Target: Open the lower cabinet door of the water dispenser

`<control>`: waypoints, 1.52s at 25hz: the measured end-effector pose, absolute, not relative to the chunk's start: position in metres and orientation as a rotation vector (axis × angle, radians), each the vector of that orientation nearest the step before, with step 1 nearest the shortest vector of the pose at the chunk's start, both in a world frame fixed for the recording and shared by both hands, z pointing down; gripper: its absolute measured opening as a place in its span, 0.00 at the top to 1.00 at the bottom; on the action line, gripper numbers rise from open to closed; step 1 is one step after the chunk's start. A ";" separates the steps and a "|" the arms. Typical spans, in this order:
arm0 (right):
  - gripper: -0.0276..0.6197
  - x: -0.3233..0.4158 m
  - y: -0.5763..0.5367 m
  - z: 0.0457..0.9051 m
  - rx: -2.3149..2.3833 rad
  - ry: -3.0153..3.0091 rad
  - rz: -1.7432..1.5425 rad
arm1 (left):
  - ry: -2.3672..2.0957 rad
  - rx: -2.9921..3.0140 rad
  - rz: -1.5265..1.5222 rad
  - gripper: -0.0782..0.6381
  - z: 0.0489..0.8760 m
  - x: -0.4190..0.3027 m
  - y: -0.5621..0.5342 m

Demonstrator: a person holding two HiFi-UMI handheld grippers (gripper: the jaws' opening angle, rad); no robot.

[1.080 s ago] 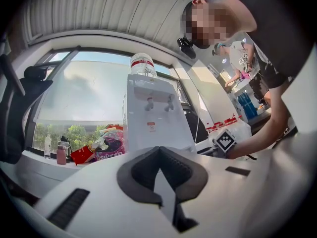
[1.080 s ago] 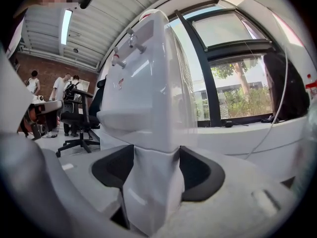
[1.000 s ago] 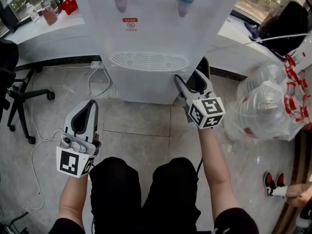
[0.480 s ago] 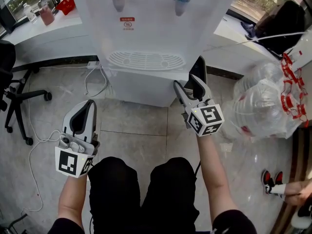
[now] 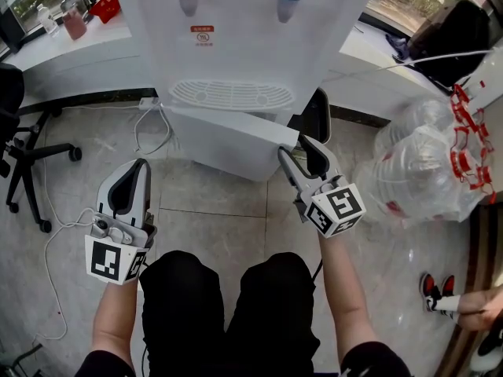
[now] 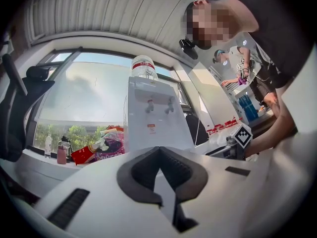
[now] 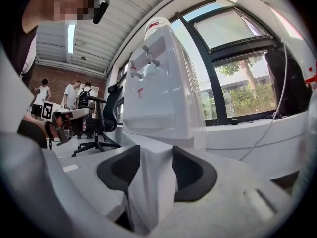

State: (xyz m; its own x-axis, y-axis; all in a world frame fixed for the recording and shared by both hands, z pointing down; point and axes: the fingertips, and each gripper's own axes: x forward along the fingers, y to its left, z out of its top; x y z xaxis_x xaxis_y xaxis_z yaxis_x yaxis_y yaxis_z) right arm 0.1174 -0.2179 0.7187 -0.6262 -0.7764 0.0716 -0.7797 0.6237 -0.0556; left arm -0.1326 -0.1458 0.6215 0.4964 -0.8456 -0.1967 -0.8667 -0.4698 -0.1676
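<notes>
The door, centre frame, is clamped by the right gripper, whose jaws have just been closing. Its thin edge could be lost if pulled askew. The left gripper is clenched, empty.

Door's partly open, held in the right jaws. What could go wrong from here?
The right gripper holds only the free edge of the cabinet door, its jaws having just been closing on it; the grip could slip off. A jerky pull might rock the water dispenser, which carries a bottle on top.
</notes>
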 end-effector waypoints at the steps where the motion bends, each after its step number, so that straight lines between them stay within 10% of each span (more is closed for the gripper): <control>1: 0.65 0.118 -0.214 0.718 1.319 -2.804 0.114 | 1.458 -2.497 0.124 0.88 0.622 -0.133 -0.146; 8: 0.95 0.135 -0.201 0.709 1.281 -2.805 -0.063 | 1.456 -2.503 0.132 0.88 0.625 -0.131 -0.146; 38: 0.95 0.095 -0.172 0.719 1.069 -2.805 0.042 | 1.436 -2.500 0.138 0.88 0.627 -0.134 -0.129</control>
State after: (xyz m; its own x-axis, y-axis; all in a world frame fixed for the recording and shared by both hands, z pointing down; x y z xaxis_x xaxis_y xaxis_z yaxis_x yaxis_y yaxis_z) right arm 0.0951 -0.1722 0.7186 -0.7378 -0.6603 0.1401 -0.6642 0.7472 0.0240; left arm -0.1341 -0.1292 0.6268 0.5087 -0.8357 -0.2072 -0.8598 -0.4808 -0.1719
